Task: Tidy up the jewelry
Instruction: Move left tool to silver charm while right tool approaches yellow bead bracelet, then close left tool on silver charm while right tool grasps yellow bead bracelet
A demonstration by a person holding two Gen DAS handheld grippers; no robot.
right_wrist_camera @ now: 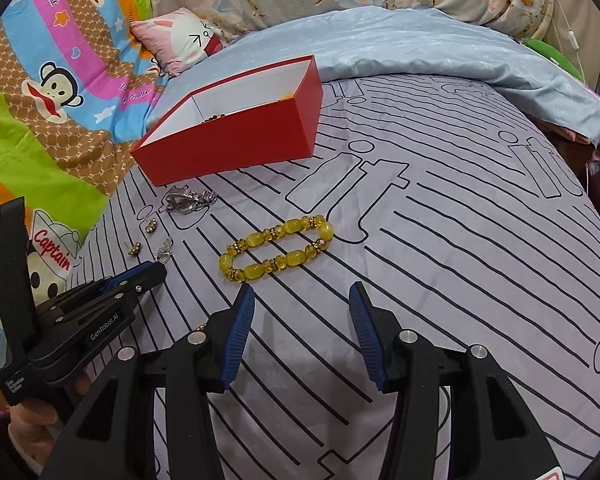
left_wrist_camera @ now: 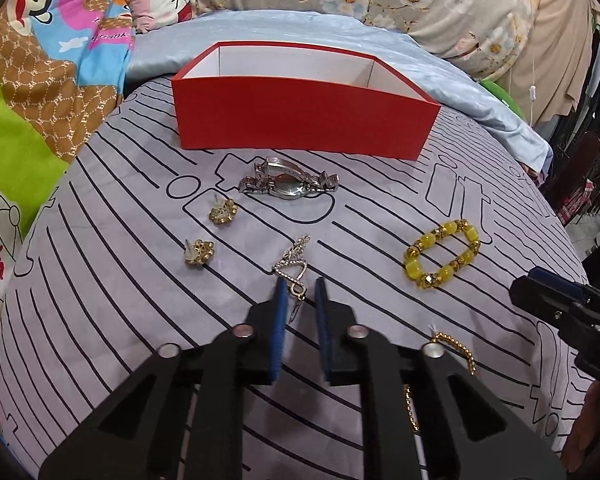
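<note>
The left wrist view shows the left gripper [left_wrist_camera: 300, 286] low over the grey lined bedsheet [left_wrist_camera: 140, 320], its blue pads [left_wrist_camera: 281, 320] a narrow gap apart with the silver necklace [left_wrist_camera: 292, 268] lying between the tips and just ahead of them; whether the pads touch the chain cannot be told. Only this view shows both gold earrings [left_wrist_camera: 222, 211] clearly, ahead and to the left of that gripper, and the silver watch [left_wrist_camera: 286, 185] farther ahead, just in front of the red box [left_wrist_camera: 300, 120], whose white inside looks bare from this low angle. It also shows a gold bead chain [left_wrist_camera: 456, 348] close to the right of the gripper, partly hidden behind its black arm. The right wrist view looks down from higher and shows what the other cannot: small dark and orange items [right_wrist_camera: 216, 117] lying at the bottom of the red box [right_wrist_camera: 228, 144], far ahead and to the left of the right gripper [right_wrist_camera: 302, 294]. That gripper hangs with its fingers wide apart and nothing between them, the yellow bead bracelet [right_wrist_camera: 276, 248] lying on the sheet just ahead of its left fingertip. The left gripper [right_wrist_camera: 156, 270] appears at the left edge there, held by a hand [right_wrist_camera: 32, 424], and blocks part of the necklace [right_wrist_camera: 165, 249]. Cartoon-print bedding [right_wrist_camera: 60, 80] and a pale blue quilt [right_wrist_camera: 420, 48] lie beyond the box.
</note>
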